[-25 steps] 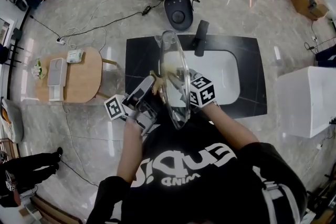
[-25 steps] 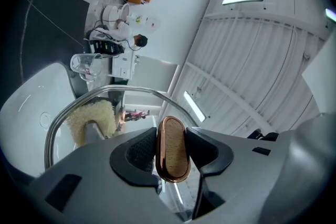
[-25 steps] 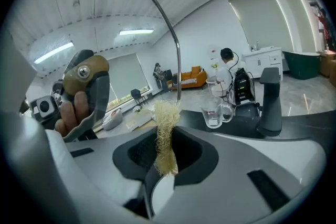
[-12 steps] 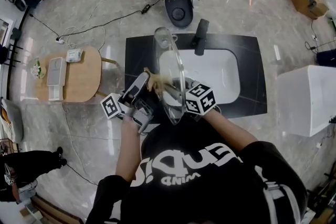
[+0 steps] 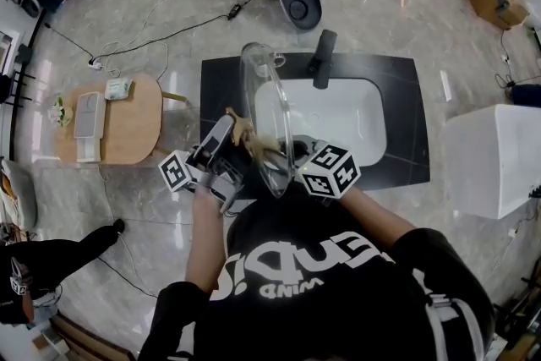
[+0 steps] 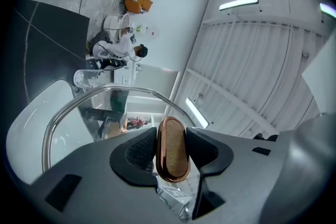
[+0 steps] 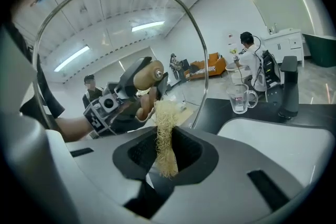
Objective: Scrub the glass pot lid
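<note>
Clamping lid knob [image 6: 172,162], left gripper [image 6: 172,147]; loofah [image 7: 165,128], right gripper [image 7: 167,157].

Bright, even indoor light from ceiling strip lights [image 6: 239,3]; soft glare streaks on the glossy floor [image 5: 380,13]; fisheye bending and black corners in both gripper views

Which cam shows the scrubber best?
Right gripper view: the fibrous scrubber sits pinched between its jaws, reaching up to the glass lid. Head view shows only a tan smear at the lid's edge. Left gripper view doesn't clearly show it.
</note>
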Tool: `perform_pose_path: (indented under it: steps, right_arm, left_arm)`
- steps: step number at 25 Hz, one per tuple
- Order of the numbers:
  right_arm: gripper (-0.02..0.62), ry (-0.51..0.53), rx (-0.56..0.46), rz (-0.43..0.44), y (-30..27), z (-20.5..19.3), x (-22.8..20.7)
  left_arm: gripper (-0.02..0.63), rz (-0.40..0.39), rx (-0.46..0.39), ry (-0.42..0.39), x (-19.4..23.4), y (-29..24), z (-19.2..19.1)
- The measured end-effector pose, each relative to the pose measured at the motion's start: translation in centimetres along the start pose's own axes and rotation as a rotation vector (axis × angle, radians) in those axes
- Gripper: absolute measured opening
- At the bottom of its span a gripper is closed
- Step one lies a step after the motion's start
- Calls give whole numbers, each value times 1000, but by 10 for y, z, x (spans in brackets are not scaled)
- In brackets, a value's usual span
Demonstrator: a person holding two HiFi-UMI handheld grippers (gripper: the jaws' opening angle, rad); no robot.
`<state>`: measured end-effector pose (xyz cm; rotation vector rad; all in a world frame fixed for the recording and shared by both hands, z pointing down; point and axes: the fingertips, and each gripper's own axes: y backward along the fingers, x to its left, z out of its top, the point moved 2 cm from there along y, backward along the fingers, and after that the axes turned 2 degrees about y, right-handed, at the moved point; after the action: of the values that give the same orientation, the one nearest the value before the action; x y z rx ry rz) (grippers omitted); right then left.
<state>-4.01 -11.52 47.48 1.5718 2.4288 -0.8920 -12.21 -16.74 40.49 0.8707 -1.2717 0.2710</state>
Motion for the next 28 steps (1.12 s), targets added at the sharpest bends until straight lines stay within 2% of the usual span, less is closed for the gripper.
perform_pose_path:
  steps: [7,13,19,28]
  right_arm:
    - [57,37,6,69,19,13,16]
    - [57,1,-19,110,30,21,23]
    - [57,3,-51,125,45,28,32]
    - [57,-5,-158,121,72,63,35]
  left_arm:
    - [179,13,-11,-8,2,0,5]
    - [179,30,-24,-10,6,1,13]
    - [179,37,-29,-10,11,7,13]
    - [179,42,-24,-7,12,10,10]
